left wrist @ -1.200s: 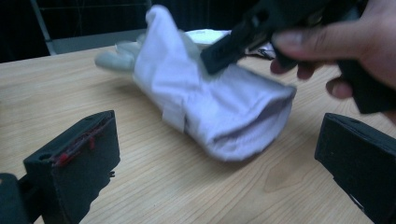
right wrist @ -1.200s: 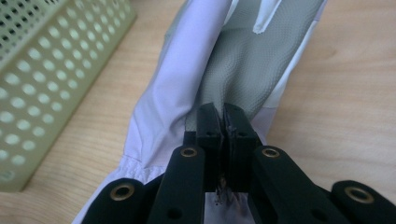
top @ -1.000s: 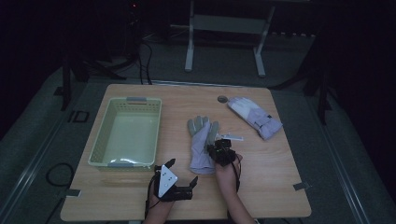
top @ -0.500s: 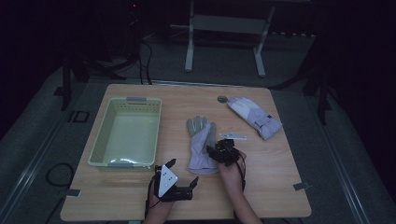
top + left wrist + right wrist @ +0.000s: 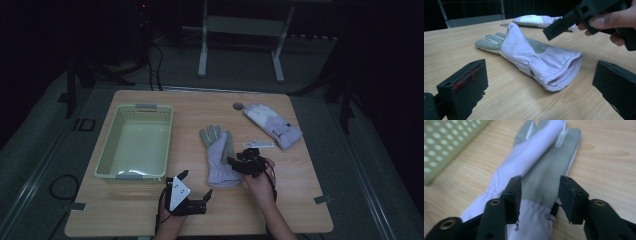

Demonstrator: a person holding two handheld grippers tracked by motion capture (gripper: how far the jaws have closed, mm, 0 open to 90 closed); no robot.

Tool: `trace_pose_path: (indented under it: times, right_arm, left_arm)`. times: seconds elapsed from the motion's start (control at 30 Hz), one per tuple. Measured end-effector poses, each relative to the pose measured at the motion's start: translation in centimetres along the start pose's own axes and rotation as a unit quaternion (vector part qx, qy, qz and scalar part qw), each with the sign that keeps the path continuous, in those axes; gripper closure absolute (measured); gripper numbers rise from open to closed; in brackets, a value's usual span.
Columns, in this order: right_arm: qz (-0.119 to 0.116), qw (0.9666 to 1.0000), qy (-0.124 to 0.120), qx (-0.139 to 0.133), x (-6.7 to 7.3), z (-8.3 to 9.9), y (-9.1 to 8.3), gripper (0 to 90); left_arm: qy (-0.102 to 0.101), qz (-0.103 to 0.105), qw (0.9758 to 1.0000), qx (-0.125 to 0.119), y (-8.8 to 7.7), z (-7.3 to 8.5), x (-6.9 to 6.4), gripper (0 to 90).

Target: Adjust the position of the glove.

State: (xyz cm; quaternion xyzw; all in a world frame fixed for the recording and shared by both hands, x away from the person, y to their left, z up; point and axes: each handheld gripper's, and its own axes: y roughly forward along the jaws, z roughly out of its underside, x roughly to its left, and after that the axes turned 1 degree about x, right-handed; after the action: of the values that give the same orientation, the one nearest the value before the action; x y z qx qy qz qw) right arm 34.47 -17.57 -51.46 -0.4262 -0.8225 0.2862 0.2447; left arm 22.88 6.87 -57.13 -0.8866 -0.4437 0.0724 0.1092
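Now my right gripper (image 5: 539, 200) stands half parted above the cuff end of the near glove (image 5: 218, 156); a second ago those jaws were clenched at that cuff, and they have just been opening, so the cloth lies free between them with neither pad pressing on it. The glove has settled flat on the wooden table (image 5: 300, 200), fingers pointing away from me, just right of the green basket (image 5: 131, 172). I judge that a let-go after a tug or a straightening, which leaves the glove to be taken up afresh.

My left gripper (image 5: 196, 186) rests low at the near edge, jaws wide and released, nothing between them, aimed at the open cuff.

The glove is soft lilac fabric with a grey, smoother palm panel; one lilac fold lies rolled along its length. Its cuff is gathered with elastic, puckered, and gapes to show a ribbed lining. The basket is pale perforated plastic with straight walls. A second glove (image 5: 272, 125) of the same make lies well apart toward the far right corner, with a small dark disc (image 5: 238, 105) just beside it.
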Motion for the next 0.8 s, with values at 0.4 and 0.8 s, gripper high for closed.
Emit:
trace_pose_path:
  times: [0.4, 0.8]
  right_arm:
    - [0.014, 0.9971, -0.066, -0.034, -2.9, -1.7, -3.3, 52.8]
    - [0.049, 0.9960, -0.062, -0.040, -8.0, -3.4, -4.7, 50.8]
  left_arm:
    - [-0.001, 0.000, 1.0000, 0.000, 0.0, 0.0, 0.0, 0.1]
    - [-0.003, -0.002, 1.0000, -0.002, 0.0, 0.0, 0.0, 0.1]
